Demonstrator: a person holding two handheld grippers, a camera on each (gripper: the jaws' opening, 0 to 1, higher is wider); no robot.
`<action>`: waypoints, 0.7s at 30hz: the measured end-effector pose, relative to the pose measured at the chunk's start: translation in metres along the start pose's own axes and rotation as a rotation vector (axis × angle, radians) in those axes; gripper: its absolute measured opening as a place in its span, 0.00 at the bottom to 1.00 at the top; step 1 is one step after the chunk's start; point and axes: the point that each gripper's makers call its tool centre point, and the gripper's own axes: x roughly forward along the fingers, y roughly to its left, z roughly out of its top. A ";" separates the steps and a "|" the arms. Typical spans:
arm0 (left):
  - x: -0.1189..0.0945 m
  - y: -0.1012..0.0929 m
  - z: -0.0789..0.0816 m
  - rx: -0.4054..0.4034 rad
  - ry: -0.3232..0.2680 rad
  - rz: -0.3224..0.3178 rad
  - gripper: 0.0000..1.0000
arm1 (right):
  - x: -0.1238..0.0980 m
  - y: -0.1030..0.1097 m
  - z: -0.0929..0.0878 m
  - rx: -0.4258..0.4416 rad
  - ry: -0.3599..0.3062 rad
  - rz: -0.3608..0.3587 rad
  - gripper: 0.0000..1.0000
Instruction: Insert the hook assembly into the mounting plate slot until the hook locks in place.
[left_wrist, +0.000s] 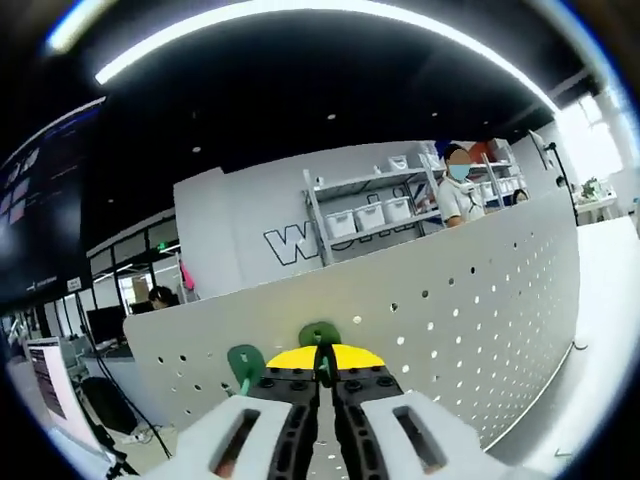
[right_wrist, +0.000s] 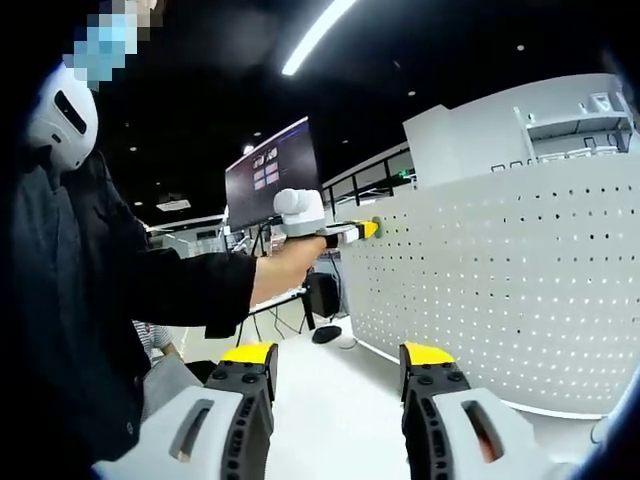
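Left gripper (left_wrist: 324, 372) jaws clamped on green hook (left_wrist: 319, 338) at pegboard (left_wrist: 470, 300), second hook (left_wrist: 245, 363) beside it, right gripper (right_wrist: 338, 375) jaws held apart.

White perforated panel (left_wrist: 480, 300), upright and curved, running from 8 o'clock to 3 o'clock in the left gripper view. Round holes in regular rows across its face.

Green hook (left_wrist: 319, 335) against the panel face at 6 o'clock, round head uppermost. Second green piece (left_wrist: 246, 362) just beside it toward 7 o'clock, also round-headed, stem pointing down. Seating in the holes not resolvable.

Same panel (right_wrist: 500, 260) in the right gripper view, from 1 to 4 o'clock, standing on a pale floor (right_wrist: 330, 410). Small green spot (right_wrist: 377, 228) on its near edge, close to centre. Dark round object (right_wrist: 325, 333) on the floor at the panel's foot, too small to identify.
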 end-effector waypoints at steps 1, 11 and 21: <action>0.000 0.000 0.000 0.029 -0.002 0.005 0.03 | 0.000 0.000 0.000 0.000 0.001 0.001 0.49; 0.001 -0.001 -0.003 0.009 -0.002 -0.037 0.05 | -0.001 -0.001 -0.002 0.005 0.003 0.002 0.49; -0.026 0.006 -0.004 -0.096 -0.010 -0.091 0.14 | -0.002 -0.002 -0.004 0.001 0.011 -0.001 0.48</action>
